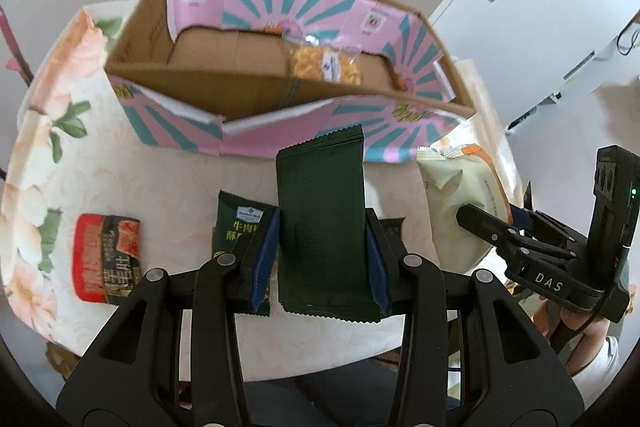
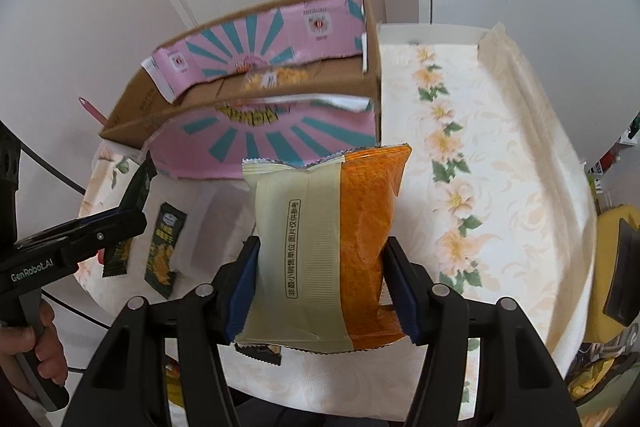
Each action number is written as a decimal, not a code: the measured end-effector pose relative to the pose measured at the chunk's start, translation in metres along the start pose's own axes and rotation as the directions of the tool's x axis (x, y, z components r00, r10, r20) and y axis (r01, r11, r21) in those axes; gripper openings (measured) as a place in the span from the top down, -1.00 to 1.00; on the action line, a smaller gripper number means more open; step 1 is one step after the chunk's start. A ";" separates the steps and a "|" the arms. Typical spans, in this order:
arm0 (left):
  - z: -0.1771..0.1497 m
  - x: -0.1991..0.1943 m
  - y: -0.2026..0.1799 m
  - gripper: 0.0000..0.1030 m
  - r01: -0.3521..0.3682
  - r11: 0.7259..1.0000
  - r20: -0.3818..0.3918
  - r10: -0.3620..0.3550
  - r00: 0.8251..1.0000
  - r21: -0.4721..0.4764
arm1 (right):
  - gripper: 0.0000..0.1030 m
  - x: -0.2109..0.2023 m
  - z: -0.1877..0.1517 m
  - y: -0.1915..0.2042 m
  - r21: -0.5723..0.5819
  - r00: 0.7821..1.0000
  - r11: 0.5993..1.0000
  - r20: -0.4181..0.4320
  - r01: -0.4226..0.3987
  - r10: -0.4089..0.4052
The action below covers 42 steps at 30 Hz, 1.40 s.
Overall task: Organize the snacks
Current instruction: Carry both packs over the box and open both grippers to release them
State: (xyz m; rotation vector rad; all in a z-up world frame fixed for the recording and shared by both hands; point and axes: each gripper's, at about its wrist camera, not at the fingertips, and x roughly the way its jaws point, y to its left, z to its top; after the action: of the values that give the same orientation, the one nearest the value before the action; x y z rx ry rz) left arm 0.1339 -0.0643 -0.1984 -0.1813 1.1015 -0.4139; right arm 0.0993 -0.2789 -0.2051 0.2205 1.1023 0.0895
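From the left wrist: left tool (image 1: 322, 243) clamped by its blue pads on a dark green foil snack packet (image 1: 322, 223), gripped across the narrow width, long axis running straight ahead along the fingers, serrated far end pointing at the open pink-and-teal cardboard box (image 1: 180, 131). Packet held above the floral-cloth worktop (image 1: 168, 183), box directly ahead of it and near, near wall facing the tool and its open top above that wall, so probably a forward carry up over that wall and a release inside. Already in the box, a clear bag of yellow puffed snacks (image 1: 324, 65) leaning at the far wall. Still lying on the worktop: a small dark green printed packet (image 1: 236, 227) just left of the tool, touching or nearly touching the left finger, and a red-and-black packet (image 1: 107, 259) further left, well apart. At the right edge, the right tool (image 1: 486, 217) closed on a pale cream-and-orange snack bag (image 1: 456, 211). From the right wrist: right tool (image 2: 322, 287) clamped across the width of that cream-and-orange bag (image 2: 332, 247), long axis again forward, top seal aimed at the box (image 2: 280, 135), which lies ahead and slightly left, near. Left tool (image 2: 120, 217) seen low at the left, gripping its dark packet edge-on, seemingly the nearer of the two to the box opening, though hard to judge through the fisheye. Two small dark packets (image 2: 164, 247) flat on the worktop (image 2: 500, 187) between the tools.
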 end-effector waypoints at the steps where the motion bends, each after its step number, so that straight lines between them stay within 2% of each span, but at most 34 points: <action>1: 0.001 -0.005 -0.004 0.28 -0.001 1.000 0.011 0.001 1.000 0.002 | -0.07 -0.006 0.001 0.000 -0.001 1.000 1.000 0.010 -0.002 0.002; 3: 0.003 -0.015 -0.009 0.28 -0.015 1.000 0.019 0.015 1.000 0.001 | -0.07 -0.014 0.004 -0.001 -0.004 1.000 1.000 0.024 -0.006 0.006; 12: 0.027 -0.063 -0.030 0.28 -0.047 0.999 0.138 0.046 0.989 0.006 | -0.07 -0.064 0.028 0.000 -0.036 0.992 0.999 0.121 -0.041 0.045; 20: 0.092 -0.058 -0.024 0.28 -0.097 0.994 0.174 0.087 0.981 0.048 | -0.07 -0.072 0.074 0.007 -0.071 0.980 0.995 0.186 -0.064 0.077; 28: 0.143 -0.012 0.006 0.27 -0.112 0.990 0.090 0.104 0.990 0.086 | -0.07 -0.057 0.114 0.025 -0.038 0.975 0.997 0.209 -0.072 0.078; 35: 0.162 0.029 0.029 0.27 -0.128 0.983 0.016 0.127 0.992 0.132 | -0.07 -0.031 0.131 0.034 0.013 0.982 0.999 0.181 -0.052 0.049; 38: 0.165 0.043 0.035 0.25 -0.155 0.973 -0.008 0.159 0.987 0.169 | -0.07 -0.019 0.136 0.036 0.035 0.986 0.998 0.164 -0.045 0.038; 40: 0.166 0.052 0.037 0.04 -0.168 0.967 -0.020 0.175 0.984 0.194 | -0.07 -0.011 0.138 0.038 0.047 0.988 0.998 0.153 -0.041 0.033; 42: 0.166 0.056 0.037 -0.91 -0.195 0.957 -0.020 0.204 0.979 0.213 | -0.07 -0.005 0.141 0.040 0.054 0.989 0.998 0.143 -0.037 0.028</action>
State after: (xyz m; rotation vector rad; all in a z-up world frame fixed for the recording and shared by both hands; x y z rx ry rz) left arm 0.3120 -0.0638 -0.1838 0.1260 1.0969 -0.3509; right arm 0.2241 -0.2595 -0.1316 0.2913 0.9597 0.0706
